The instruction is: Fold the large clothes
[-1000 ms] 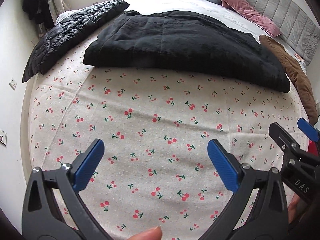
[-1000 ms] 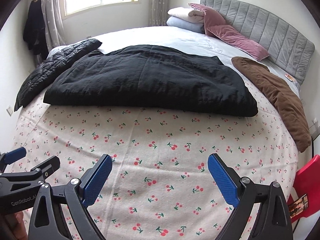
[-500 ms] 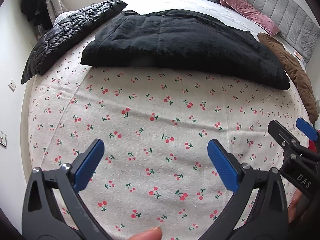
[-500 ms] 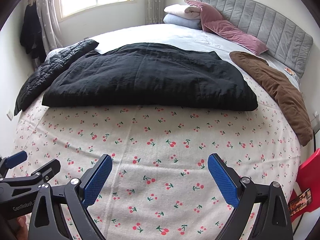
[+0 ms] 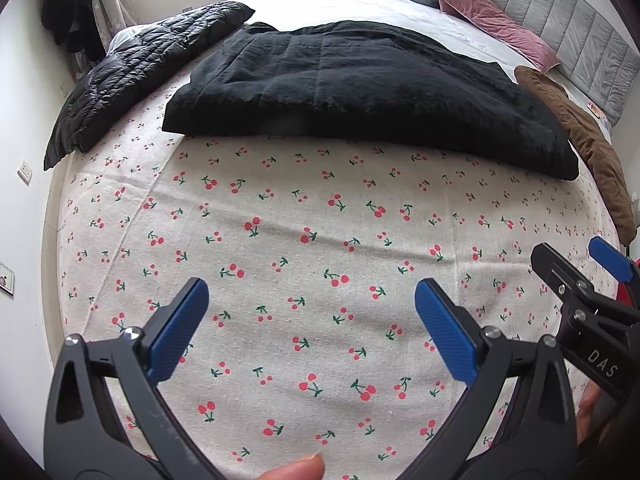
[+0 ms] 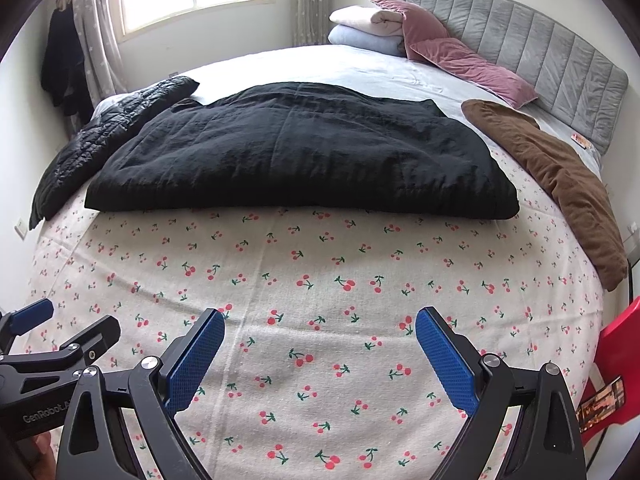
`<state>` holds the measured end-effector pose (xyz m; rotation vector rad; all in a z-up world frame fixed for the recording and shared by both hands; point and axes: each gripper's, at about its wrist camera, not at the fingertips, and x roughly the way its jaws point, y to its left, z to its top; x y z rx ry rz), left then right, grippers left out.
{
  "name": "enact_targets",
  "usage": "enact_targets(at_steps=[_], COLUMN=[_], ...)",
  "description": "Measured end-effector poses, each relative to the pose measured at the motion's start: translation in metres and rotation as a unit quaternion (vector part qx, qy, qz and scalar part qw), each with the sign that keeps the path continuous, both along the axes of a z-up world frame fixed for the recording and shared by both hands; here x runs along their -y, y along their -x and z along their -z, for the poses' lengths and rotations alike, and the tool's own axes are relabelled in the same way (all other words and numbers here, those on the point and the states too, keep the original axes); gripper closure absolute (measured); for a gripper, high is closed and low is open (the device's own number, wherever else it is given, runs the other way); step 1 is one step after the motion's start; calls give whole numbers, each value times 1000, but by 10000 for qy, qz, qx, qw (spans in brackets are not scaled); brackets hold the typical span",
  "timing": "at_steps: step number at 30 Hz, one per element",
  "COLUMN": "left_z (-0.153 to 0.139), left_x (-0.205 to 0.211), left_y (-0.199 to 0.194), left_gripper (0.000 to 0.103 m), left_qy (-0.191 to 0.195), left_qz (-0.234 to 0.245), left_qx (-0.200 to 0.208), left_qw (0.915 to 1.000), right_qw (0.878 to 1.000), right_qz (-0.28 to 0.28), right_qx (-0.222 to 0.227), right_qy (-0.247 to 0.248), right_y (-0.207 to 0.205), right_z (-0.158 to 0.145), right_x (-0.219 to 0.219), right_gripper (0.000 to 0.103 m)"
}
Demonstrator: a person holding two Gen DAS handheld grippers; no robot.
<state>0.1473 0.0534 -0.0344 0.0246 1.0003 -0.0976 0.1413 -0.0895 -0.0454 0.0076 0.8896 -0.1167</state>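
A large black padded garment (image 5: 360,84) (image 6: 296,152) lies folded flat across the middle of the bed, on the cherry-print sheet (image 5: 304,248) (image 6: 320,280). My left gripper (image 5: 312,328) hovers open over the sheet, well short of the garment's near edge, with nothing between its blue pads. Beside it my right gripper (image 6: 320,356) is open and empty too, also over bare sheet. Each gripper shows at the edge of the other's view: the right gripper (image 5: 580,276) in the left wrist view, the left gripper (image 6: 60,332) in the right wrist view.
A black quilted jacket (image 5: 132,68) (image 6: 108,128) lies at the bed's left edge and a brown garment (image 5: 580,136) (image 6: 560,176) along the right edge. Pink pillows (image 6: 468,64) and folded blankets (image 6: 368,28) sit by the grey headboard (image 6: 540,56). A red object (image 6: 616,360) stands off the bed's right corner.
Both views have shifted slightly, tilting up a little toward the headboard. Both grippers stay open and the garments have not moved.
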Motion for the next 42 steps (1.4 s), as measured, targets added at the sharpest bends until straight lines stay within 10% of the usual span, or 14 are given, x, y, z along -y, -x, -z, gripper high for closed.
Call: enact_targets(at_steps=[42], left_z=[2], left_x=[2], left_y=[1], left_gripper=[0], left_qy=[-94], left_qz=[69], left_qx=[-63], left_qw=[9999], right_qw=[10000], right_qz=[-24], right_qx=[-63], right_qy=[-7], right_y=[1], right_z=[5], right_x=[-1], right_gripper=[6])
